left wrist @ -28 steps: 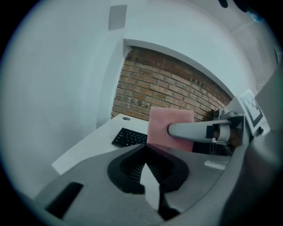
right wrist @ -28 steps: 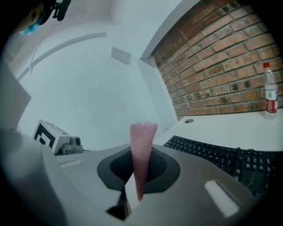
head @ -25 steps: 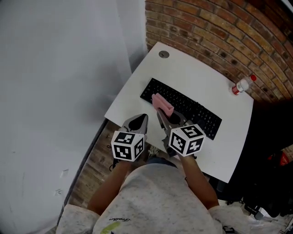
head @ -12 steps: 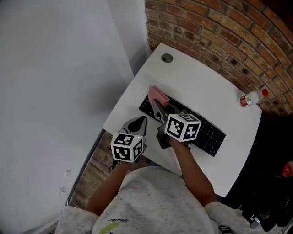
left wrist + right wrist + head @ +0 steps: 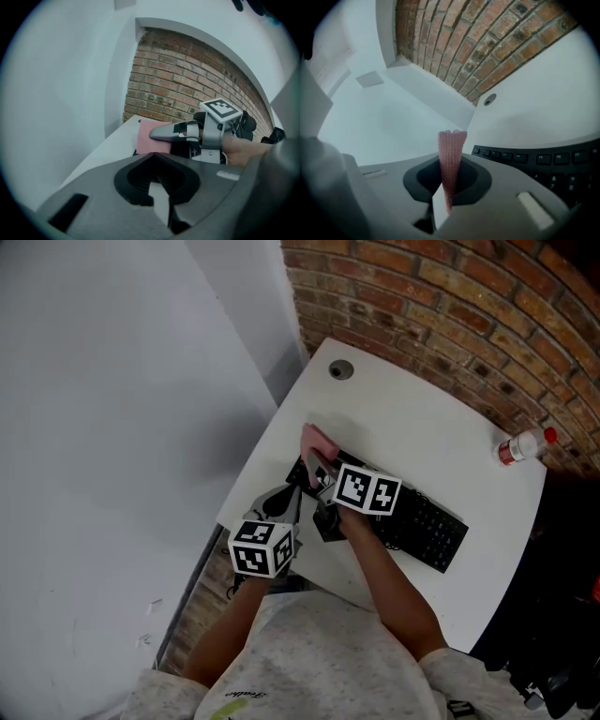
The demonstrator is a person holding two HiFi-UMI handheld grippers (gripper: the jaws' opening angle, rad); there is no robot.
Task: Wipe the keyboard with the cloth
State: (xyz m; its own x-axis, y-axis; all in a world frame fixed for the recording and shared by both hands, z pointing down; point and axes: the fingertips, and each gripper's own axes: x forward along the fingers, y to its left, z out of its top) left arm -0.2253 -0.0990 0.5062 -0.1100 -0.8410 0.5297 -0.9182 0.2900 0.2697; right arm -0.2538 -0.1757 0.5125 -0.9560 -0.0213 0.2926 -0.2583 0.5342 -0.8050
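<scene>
- Right hand-held gripper [image 5: 317, 470] clenches the pink cloth [image 5: 319, 440] at the keyboard's [image 5: 422, 521] wall-side end on the desk [image 5: 403, 399].
- Left hand-held gripper [image 5: 281, 504] is closed and empty, at the desk's near edge.
- Bottle [image 5: 523, 444] lies near the bricks; its contents are unclear.

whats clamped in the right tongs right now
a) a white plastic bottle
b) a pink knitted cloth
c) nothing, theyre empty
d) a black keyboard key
b: the right gripper view shows the pink knitted cloth standing pinched between the closed right tongs.
</scene>
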